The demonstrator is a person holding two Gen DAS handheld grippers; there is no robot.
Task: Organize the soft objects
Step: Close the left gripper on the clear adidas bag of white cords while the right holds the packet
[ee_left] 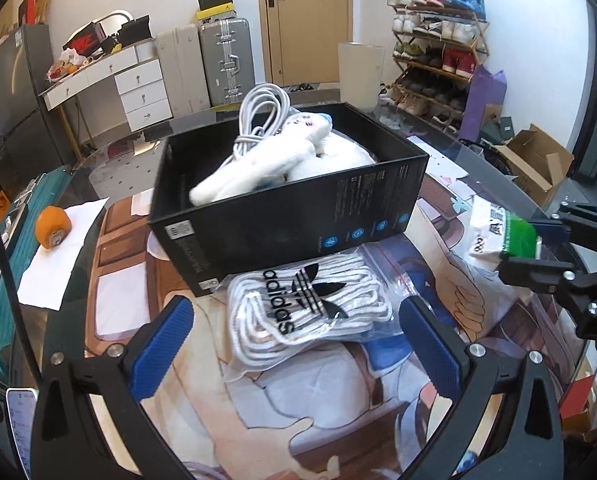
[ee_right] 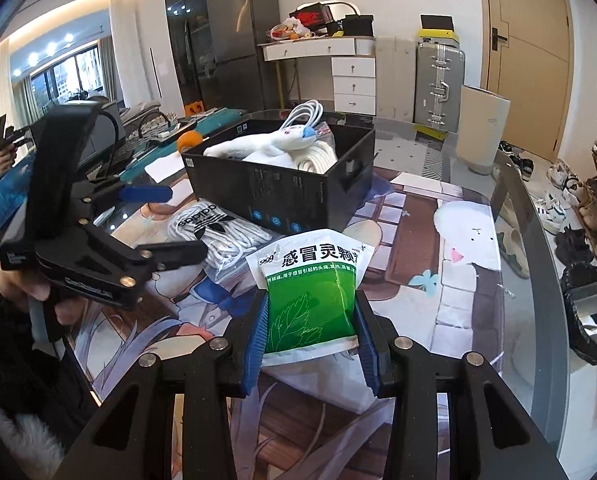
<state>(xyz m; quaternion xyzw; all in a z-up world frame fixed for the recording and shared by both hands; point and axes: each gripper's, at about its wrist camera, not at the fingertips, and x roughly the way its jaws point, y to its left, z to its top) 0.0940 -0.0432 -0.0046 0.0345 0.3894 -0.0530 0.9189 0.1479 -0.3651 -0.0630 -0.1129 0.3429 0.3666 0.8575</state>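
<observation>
The right gripper [ee_right: 310, 316] is clenched on a green-and-white medicine sachet [ee_right: 312, 292], low in the middle of its view. The left gripper [ee_left: 298, 336] hangs with jaws released, nothing between them, over a bagged pair of white adidas socks [ee_left: 298, 308] lying against the black box [ee_left: 290, 208] at centre frame. In the box sit a white plush toy [ee_left: 266, 160] and a coiled white cable [ee_left: 258, 116].

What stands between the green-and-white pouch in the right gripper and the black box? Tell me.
Nothing visible blocks it. The right gripper is shut on the pouch; bare mat lies before the open black box. The bagged laces sit off to the left.
</observation>
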